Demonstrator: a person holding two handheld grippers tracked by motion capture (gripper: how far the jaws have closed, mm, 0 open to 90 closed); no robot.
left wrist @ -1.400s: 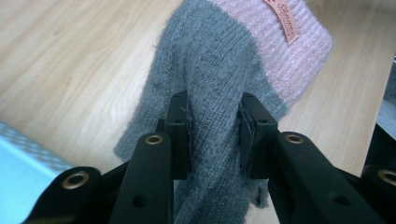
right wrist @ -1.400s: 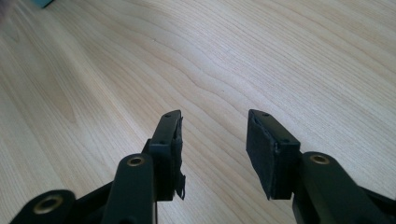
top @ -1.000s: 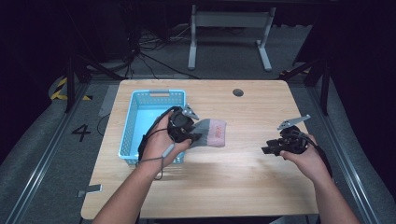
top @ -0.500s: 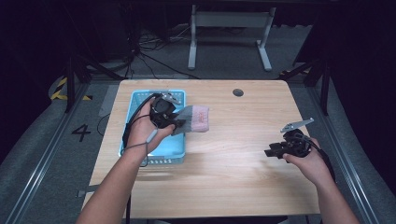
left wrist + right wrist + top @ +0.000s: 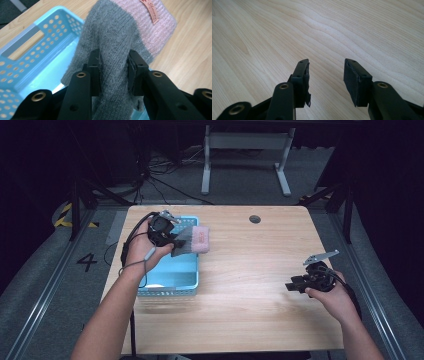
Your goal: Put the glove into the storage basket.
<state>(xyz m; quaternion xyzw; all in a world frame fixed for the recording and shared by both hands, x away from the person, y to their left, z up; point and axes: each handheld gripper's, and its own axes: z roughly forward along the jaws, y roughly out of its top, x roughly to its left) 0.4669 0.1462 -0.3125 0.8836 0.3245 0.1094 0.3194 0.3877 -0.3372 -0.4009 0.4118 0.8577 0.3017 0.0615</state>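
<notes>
You are holding a grey and pink knitted sock [image 5: 117,42] in your left gripper [image 5: 113,72], whose jaws are pinching its grey part from both sides. The sock's pink end, which is bearing a small label, is hanging over the right rim of the blue basket [image 5: 177,270], partly above the wooden table [image 5: 250,270]; the grey part is hanging over the basket's inside. In the high view the sock [image 5: 195,239] is sitting at the basket's far right corner, raised off the table. The basket's floor is looking bare apart from a pale patch near its front wall, which is too small to make out.

Your left hand [image 5: 145,247] is reaching in from the lower left, the forearm crossing the basket's left side, the left gripper [image 5: 172,237] pointing right. Its cable is looping around your wrist.

Your right gripper [image 5: 295,285] is hovering low over bare wood near the table's right edge, well apart from the basket, pointing left. In the right gripper view its jaws are standing apart with nothing between them but wood grain [image 5: 325,72].

A dark round grommet [image 5: 255,219] is sitting in the tabletop near the far edge.
</notes>
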